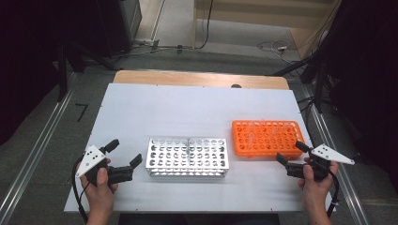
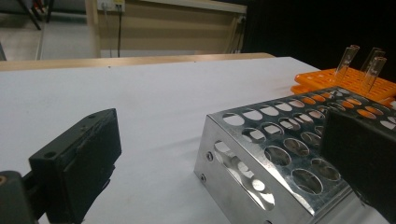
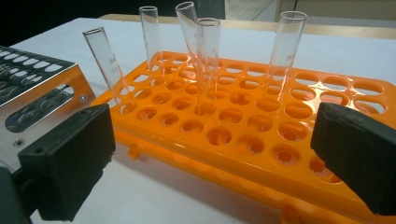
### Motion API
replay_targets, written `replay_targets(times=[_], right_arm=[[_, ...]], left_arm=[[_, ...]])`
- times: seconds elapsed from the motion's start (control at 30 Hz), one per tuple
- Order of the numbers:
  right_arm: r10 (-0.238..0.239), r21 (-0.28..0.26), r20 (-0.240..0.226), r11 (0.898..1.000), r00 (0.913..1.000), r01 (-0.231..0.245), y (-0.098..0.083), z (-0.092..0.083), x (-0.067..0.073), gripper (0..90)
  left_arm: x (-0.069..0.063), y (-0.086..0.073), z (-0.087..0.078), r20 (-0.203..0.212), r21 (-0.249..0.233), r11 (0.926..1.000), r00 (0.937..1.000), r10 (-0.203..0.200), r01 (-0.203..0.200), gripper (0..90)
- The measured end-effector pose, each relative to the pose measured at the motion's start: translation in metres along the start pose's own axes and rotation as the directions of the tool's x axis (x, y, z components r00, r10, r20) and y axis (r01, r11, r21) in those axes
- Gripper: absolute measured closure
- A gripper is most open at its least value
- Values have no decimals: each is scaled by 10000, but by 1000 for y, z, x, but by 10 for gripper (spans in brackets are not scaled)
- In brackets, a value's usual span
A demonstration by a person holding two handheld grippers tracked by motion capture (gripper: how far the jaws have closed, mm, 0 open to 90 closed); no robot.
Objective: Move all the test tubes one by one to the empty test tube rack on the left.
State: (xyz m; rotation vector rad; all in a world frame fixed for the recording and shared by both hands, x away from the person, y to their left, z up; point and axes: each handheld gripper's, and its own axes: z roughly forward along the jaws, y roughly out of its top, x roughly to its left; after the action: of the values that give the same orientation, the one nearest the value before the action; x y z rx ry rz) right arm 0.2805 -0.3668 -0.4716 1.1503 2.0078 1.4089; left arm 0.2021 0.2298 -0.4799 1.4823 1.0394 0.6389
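Both tongs spread, empty: left tongs (image 1: 126, 152) at 9 o'clock of steel rack (image 1: 187, 157), right tongs (image 1: 291, 152) at 3 o'clock of orange rack (image 1: 266, 138). Clear tubes (image 3: 207, 65) distinct from right gripper view.

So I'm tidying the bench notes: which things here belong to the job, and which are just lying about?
In the job:
- orange rack
- glass tubes standing in it
- metal rack
- left gripper, open
- right gripper, open

Lying about:
- cables on the floor behind the table
- wooden board at the table's far edge
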Motion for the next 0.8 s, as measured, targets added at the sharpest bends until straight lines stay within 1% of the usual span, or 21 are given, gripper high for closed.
replay_targets(times=[0.1, 0.13, 0.27, 0.4, 0.47, 0.5, 0.53, 0.57, 0.6, 0.63, 0.73, 0.8], right_arm=[[46, 41, -18, 10000, 10000, -46, 0, 1, 1, 0], [123, 22, 150, 9999, 9998, -123, 1, -1, 1, 23], [348, -132, 283, 9993, 9990, -345, 2, -4, 0, 30], [514, -162, 546, 9986, 9972, -505, 5, -4, -1, 41], [533, -172, 788, 9985, 9955, -521, 9, -3, -2, 85], [533, -172, 788, 9985, 9955, -521, 9, -3, -2, 85], [568, -240, 986, 9982, 9935, -547, 11, -3, -2, 126], [805, -361, 1297, 9964, 9883, -764, 17, -2, -4, 222], [805, -361, 1297, 9964, 9883, -764, 17, -2, -4, 222], [1047, -498, 1300, 9938, 9860, -990, 21, -1, -6, 321], [1036, -52, 1998, 9945, 9743, -1047, 28, 9, -10, 391], [798, 92, 2357, 9964, 9685, -843, 30, 16, -13, 448]], left_arm=[[0, 0, 0, 9, -11, 10000, 10000, -58, 58, 0], [0, -1, 1, 21, -1, 10000, 10000, -70, 70, 0], [0, -2, 2, 51, 39, 9999, 9999, -109, 109, 0], [0, -1, 1, 47, 28, 9999, 9999, -100, 100, 0], [-1, -1, 1, 35, 22, 10000, 10000, -68, 68, 0], [-1, -1, 1, 36, 0, 10000, 10000, -57, 57, 0], [-2, 0, 0, 27, 1, 10000, 10000, -27, 27, 0], [-3, 0, 0, 15, 15, 10000, 10000, 10, -10, 0], [-3, 1, 0, 17, -7, 10000, 10000, 3, -3, 0], [-4, 2, 0, 0, -14, 10000, 10000, 62, -62, 0], [-6, 2, 1, 39, -2, 10000, 9999, 93, -93, 0], [-7, 2, 2, 37, 4, 9999, 9999, 111, -111, 0]])
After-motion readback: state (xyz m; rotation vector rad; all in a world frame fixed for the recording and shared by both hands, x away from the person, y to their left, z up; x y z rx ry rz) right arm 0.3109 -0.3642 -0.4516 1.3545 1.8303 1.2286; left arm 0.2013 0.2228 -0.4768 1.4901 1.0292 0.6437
